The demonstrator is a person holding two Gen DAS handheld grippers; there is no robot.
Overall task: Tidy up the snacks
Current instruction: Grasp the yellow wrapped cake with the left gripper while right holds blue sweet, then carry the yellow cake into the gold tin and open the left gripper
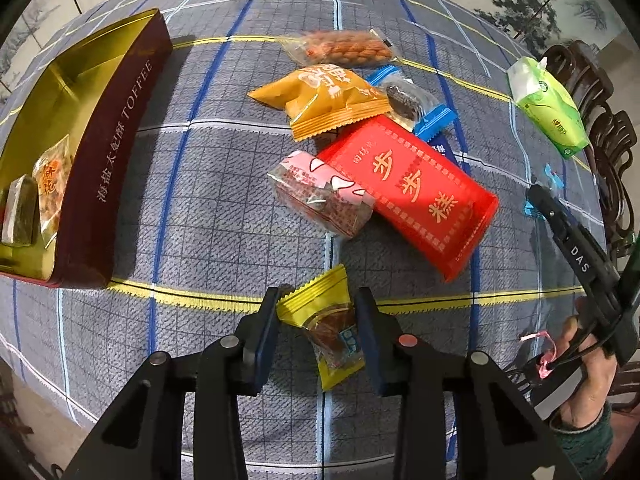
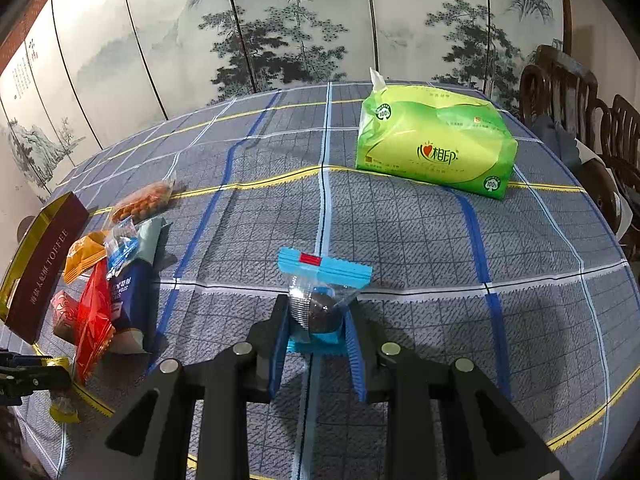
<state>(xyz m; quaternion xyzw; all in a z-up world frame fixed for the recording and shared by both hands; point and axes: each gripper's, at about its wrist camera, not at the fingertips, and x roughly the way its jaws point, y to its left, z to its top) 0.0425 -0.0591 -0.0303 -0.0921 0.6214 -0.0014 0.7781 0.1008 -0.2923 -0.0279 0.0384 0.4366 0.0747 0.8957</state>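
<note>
We hold 2 snacks over the checked tablecloth (image 1: pixel 208 216): the left gripper (image 1: pixel 318 330) clamped on a yellow-wrapped snack (image 1: pixel 320 312), the right gripper (image 2: pixel 318 328) shut on a blue-sealed sweet (image 2: pixel 320 300). Both grips bite crinkly film near 1 end, so either could slip free. Farther off, the loose pile (image 1: pixel 360 152) waits beside the toffee box (image 1: pixel 116 128).

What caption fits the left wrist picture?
Left gripper pinching a yellow snack packet on the checked tablecloth, toffee box waiting alongside.
</note>
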